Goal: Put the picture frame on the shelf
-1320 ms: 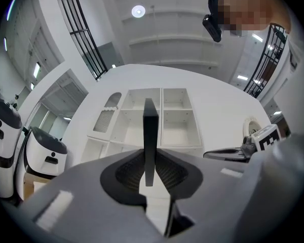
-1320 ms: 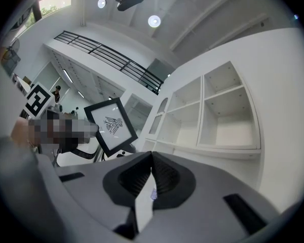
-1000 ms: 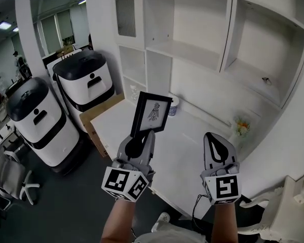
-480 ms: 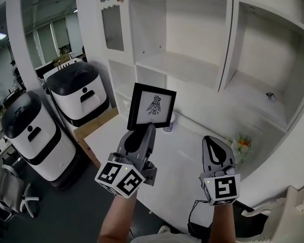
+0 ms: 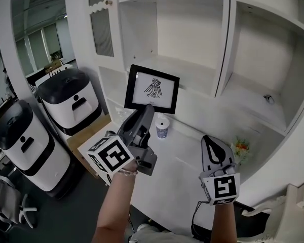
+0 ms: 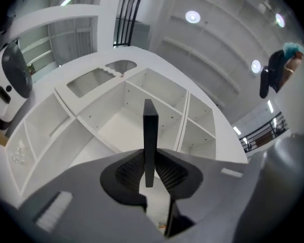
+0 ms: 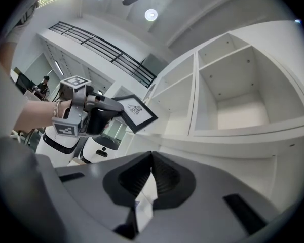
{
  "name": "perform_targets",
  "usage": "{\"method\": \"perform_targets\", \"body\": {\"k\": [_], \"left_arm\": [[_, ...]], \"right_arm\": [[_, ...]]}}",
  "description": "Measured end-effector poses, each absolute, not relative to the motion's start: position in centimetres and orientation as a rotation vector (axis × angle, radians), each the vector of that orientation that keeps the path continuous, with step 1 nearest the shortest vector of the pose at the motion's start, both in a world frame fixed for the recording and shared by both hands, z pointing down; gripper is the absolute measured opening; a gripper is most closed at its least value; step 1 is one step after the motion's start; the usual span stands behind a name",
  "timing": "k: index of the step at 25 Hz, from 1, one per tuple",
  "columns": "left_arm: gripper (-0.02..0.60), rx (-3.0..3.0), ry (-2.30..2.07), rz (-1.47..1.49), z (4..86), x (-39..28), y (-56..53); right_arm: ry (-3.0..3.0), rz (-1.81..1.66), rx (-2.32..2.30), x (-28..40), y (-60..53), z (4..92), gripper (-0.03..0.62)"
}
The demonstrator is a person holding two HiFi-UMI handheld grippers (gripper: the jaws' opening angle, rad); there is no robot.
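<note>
frame up in my left grip, in front of the shelves

my left gripper [image 5: 146, 111] is clamped on the bottom edge of the picture frame [image 5: 152, 88]. in the left gripper view the frame shows edge-on, a thin black slat standing straight up between my two pads, which press on it from both sides at a narrow gap. from the head view it is a black frame with a white sheet and a small dark drawing, its face turned back toward me and its top tipped a little to one side. it hangs in the air above the white counter [image 5: 185, 158], in front of the white shelf unit [image 5: 192, 71], and rests on no board.

my right gripper [image 5: 211, 142] sits low over the counter, well apart from the frame, its jaws closed together with nothing in them.

a patterned paper cup [image 5: 162, 127] stands on the counter below the frame. a small bunch of flowers [image 5: 240, 148] is near the counter's far right. two white machines with black tops [image 5: 71, 92] stand on the floor to the left.
</note>
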State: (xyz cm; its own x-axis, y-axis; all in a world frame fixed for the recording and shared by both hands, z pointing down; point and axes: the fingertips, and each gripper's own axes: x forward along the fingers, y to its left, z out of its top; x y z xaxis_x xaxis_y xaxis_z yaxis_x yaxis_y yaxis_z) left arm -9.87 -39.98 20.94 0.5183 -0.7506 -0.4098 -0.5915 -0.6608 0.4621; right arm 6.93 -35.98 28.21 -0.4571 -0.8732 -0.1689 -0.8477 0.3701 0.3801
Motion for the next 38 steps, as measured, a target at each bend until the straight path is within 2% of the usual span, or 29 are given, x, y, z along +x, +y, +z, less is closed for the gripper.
{"method": "perform_targets", "body": {"k": [23, 38], "left_arm": [[0.071, 1.944, -0.455, -0.799, 20.4, -6.5, -50.9], [0.078, 1.831, -0.44, -0.774, 21.0, -5.5, -54.6]], "right_arm": [[-2.352, -0.745, 1.705, 6.5, -38.9, 25.7, 0.008], [-2.311, -0.74, 1.754, 7.1, -39.2, 25.8, 0.008]]}}
